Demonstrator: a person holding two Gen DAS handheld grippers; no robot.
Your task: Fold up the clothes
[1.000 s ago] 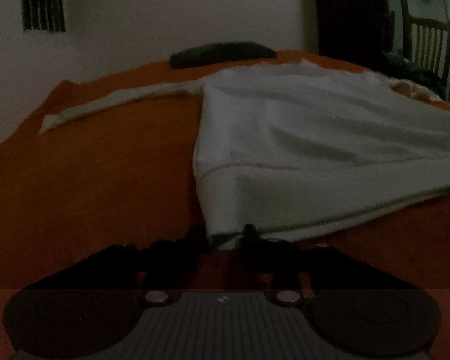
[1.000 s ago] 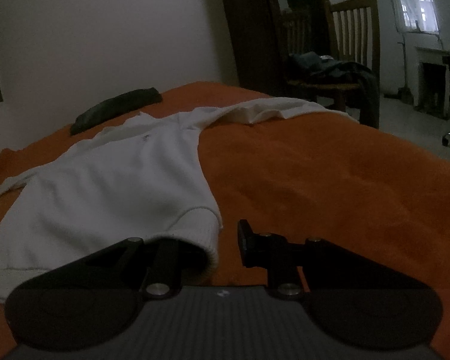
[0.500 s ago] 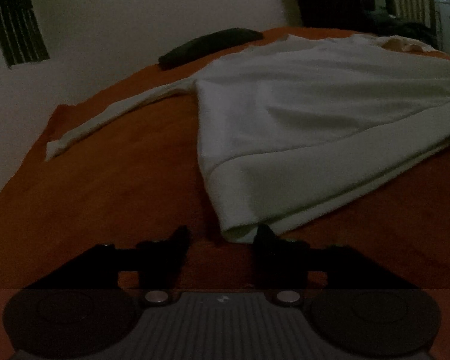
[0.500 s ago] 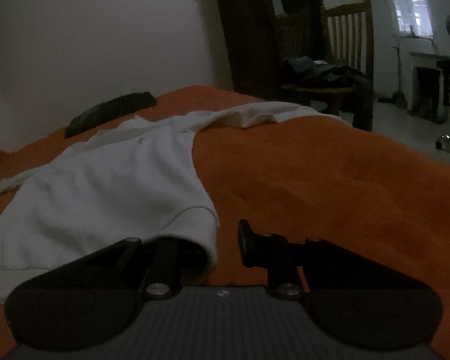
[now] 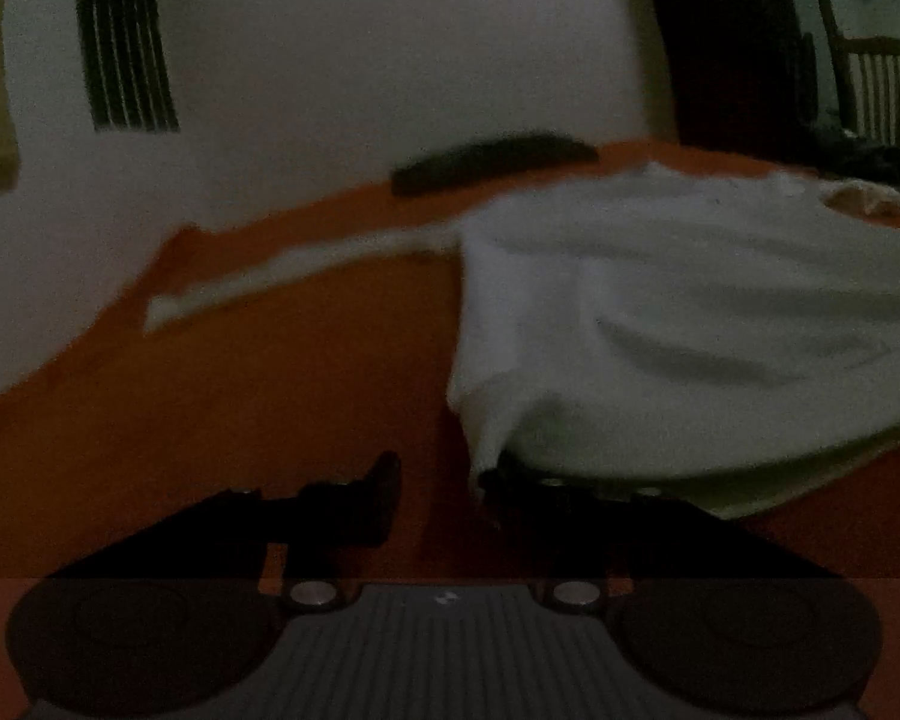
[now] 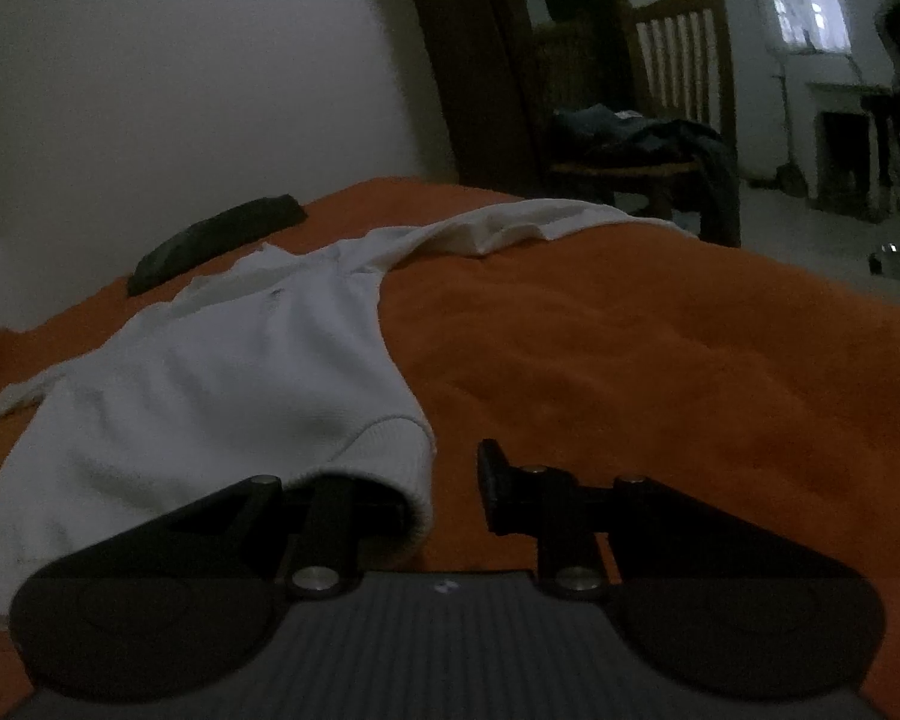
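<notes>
A white long-sleeved sweater [image 5: 678, 324] lies spread on an orange bed cover [image 5: 210, 420], one sleeve [image 5: 282, 276] stretched out to the left. My left gripper [image 5: 444, 480] is open at the sweater's near left hem corner, and the cloth drapes over its right finger. In the right wrist view the sweater [image 6: 222, 372] lies left of centre, its other sleeve [image 6: 510, 228] reaching to the far right. My right gripper [image 6: 432, 480] is open at the near right hem corner [image 6: 402, 450], which covers its left finger.
A dark flat object [image 6: 216, 240] lies at the far edge of the bed by the white wall. A wooden chair [image 6: 672, 120] piled with dark clothes stands beyond the bed at right. Bare orange cover [image 6: 660, 372] stretches to the right.
My left gripper was shut on the hem a second ago and has opened; the hem corner now lies over its right finger, bunched up. The right gripper stays open at its corner.
</notes>
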